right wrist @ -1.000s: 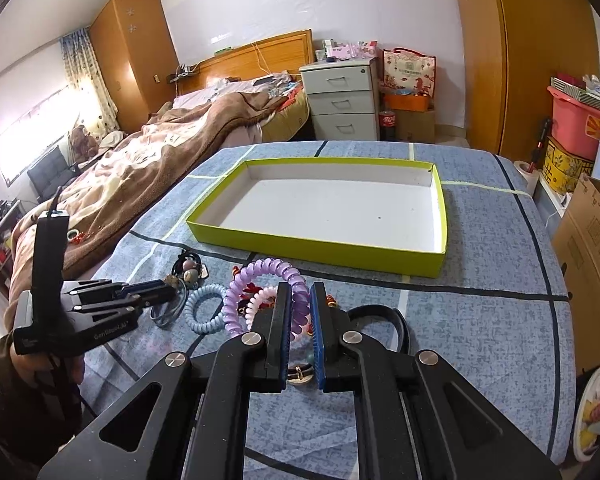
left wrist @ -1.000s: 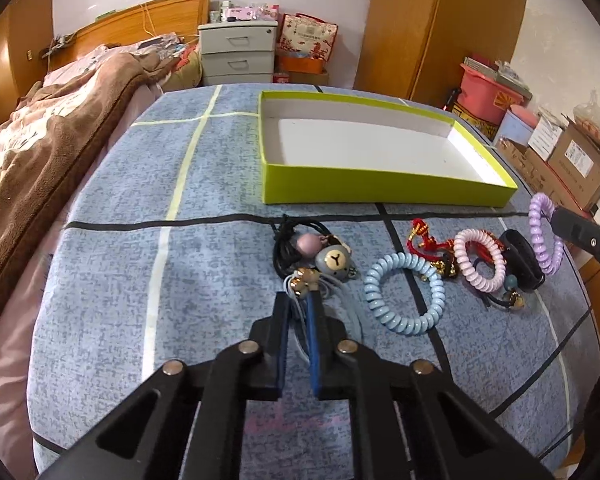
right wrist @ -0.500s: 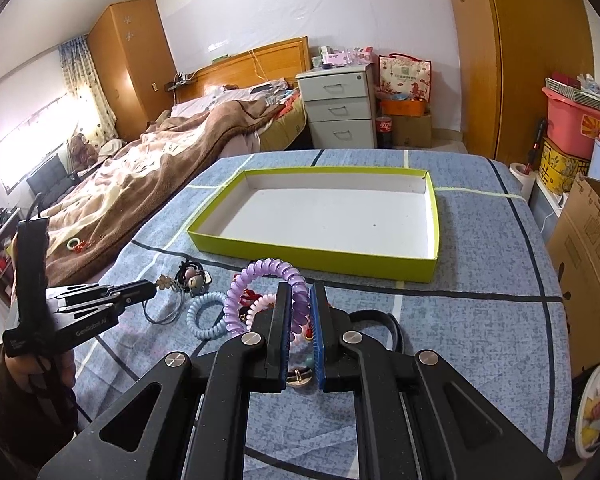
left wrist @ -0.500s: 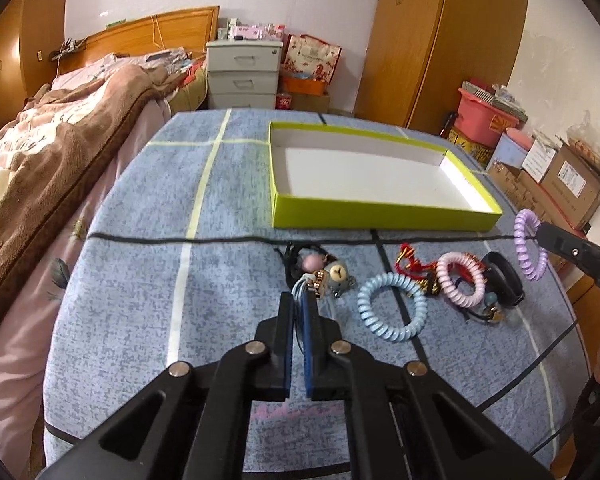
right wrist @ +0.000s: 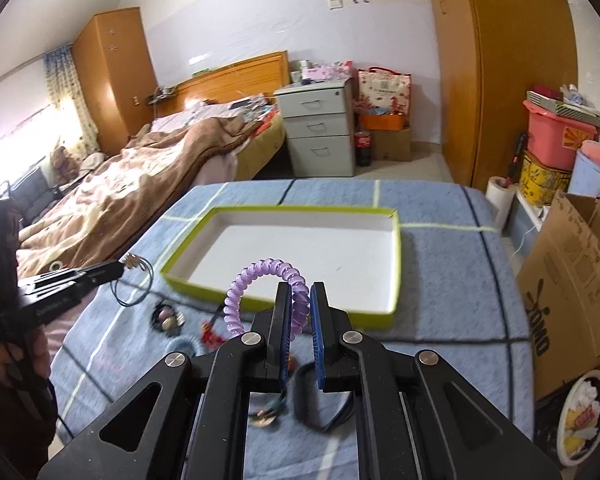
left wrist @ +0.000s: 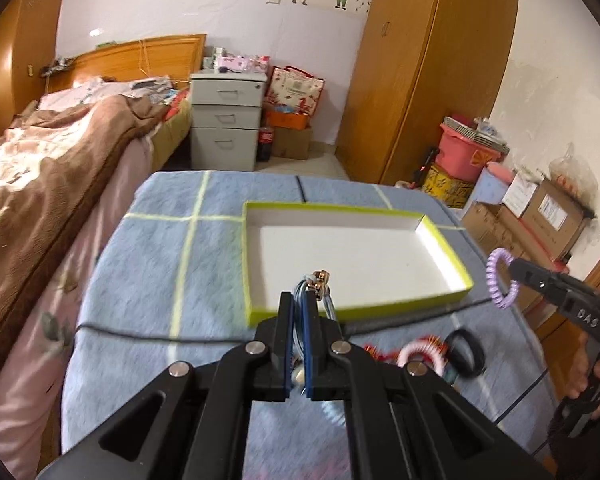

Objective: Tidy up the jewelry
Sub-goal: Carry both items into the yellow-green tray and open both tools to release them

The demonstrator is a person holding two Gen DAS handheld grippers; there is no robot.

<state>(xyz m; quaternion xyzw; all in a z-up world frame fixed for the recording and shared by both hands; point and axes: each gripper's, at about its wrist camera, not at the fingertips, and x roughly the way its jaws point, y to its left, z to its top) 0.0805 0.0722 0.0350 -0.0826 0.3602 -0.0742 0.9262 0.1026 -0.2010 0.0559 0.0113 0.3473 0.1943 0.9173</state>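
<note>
Left hand-held gripper [left wrist: 299, 300] pinches a thin, limp charm hair tie [left wrist: 318, 280]; right hand-held gripper [right wrist: 300, 292] clamps a light, springy purple coil tie [right wrist: 260, 276], both near the green tray [right wrist: 394, 264].

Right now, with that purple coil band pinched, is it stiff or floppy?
Probably springy: the purple coil band keeps a round arch above the right gripper. Likely light, since a pinch at one spot holds it. Once dropped in the tray, it may bounce.

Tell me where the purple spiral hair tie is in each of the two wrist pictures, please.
Left wrist view: the purple spiral hair tie hangs at the right edge, pinched by the right claw.
Right wrist view: it arches at the centre, clamped between this claw's own fingers.
Shared landmark: the shallow lime-green cardboard tray behind it.
</note>
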